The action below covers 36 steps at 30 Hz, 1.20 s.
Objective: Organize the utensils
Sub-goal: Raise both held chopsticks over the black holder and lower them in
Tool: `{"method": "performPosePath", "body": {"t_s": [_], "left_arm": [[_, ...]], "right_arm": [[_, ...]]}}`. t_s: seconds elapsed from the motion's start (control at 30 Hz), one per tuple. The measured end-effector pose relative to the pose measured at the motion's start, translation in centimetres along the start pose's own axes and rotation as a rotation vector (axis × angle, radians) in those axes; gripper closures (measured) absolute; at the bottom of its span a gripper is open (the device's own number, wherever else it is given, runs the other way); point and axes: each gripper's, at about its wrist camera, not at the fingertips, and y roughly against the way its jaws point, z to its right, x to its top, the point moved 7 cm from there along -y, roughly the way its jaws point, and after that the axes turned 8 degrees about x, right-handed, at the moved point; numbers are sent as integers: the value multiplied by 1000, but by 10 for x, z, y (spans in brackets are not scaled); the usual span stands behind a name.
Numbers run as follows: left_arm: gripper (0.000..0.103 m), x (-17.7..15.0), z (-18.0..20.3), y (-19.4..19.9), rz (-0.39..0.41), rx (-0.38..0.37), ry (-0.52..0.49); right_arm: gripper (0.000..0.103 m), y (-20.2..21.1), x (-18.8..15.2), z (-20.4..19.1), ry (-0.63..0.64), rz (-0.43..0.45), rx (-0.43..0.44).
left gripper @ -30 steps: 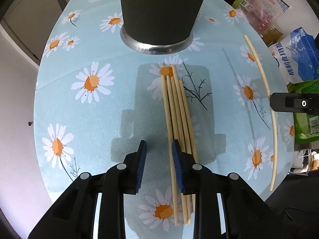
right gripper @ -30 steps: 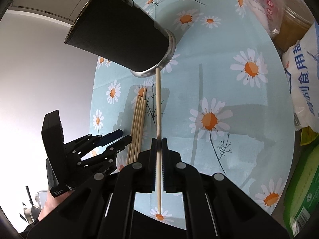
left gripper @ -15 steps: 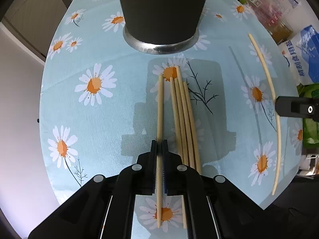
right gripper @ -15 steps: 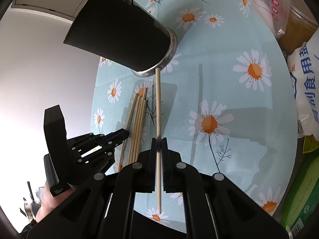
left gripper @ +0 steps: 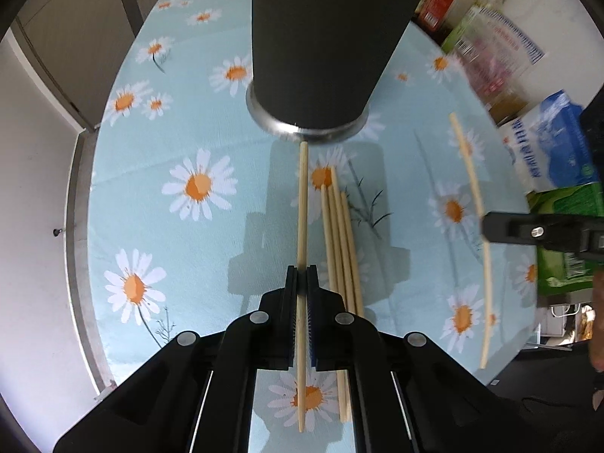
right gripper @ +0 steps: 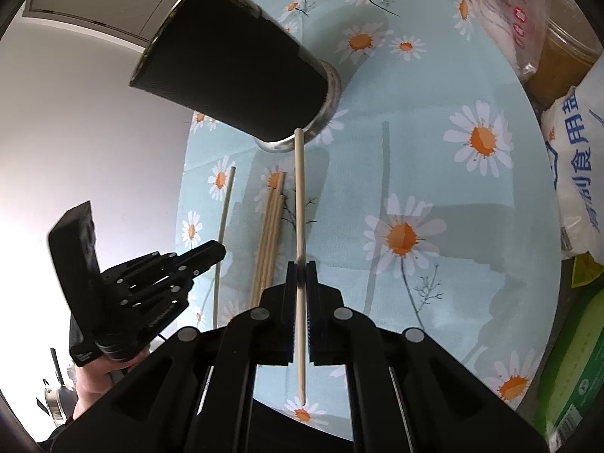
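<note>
A tall black utensil holder (left gripper: 324, 45) with a steel base stands on the daisy tablecloth (left gripper: 181, 249); it also shows in the right wrist view (right gripper: 234, 75), with chopstick tips sticking out of its top. My left gripper (left gripper: 302, 283) is shut on one wooden chopstick (left gripper: 302, 207), lifted above the table and pointing at the holder's base. Three more chopsticks (left gripper: 339, 241) lie side by side just right of it. My right gripper (right gripper: 300, 275) is shut on another chopstick (right gripper: 300, 196), held above the table right of the pile (right gripper: 270, 241).
Food packages crowd the table's right edge: a white and blue bag (left gripper: 547, 143), a green pack (left gripper: 566, 241), jars and bottles (left gripper: 472, 37) at the back right. The table edge and a white wall lie on the left.
My left gripper moved onto the leftmost chopstick, shut on it, and lifted it away from the pile toward the holder. My right gripper kept its chopstick and rose slightly.
</note>
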Motion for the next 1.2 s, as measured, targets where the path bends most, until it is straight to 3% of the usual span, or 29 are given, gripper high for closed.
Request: {"method": "performPosePath", "body": {"t_s": [0.5,0.67,0.87,1.2], "left_arm": [[99,27,-4,85,238,-175,-8],[99,52,-11,111,368,-219,-8],[99,89,-22,140,521,-273,13],[99,147,-35,176,746,-375,52]], "right_arm": [[98,18,20,-68,125,176,109],[98,33,38,-92,197,267,141],[98,62,73,-120,305,435,150],[98,102,125,-148,402,625,126]]}}
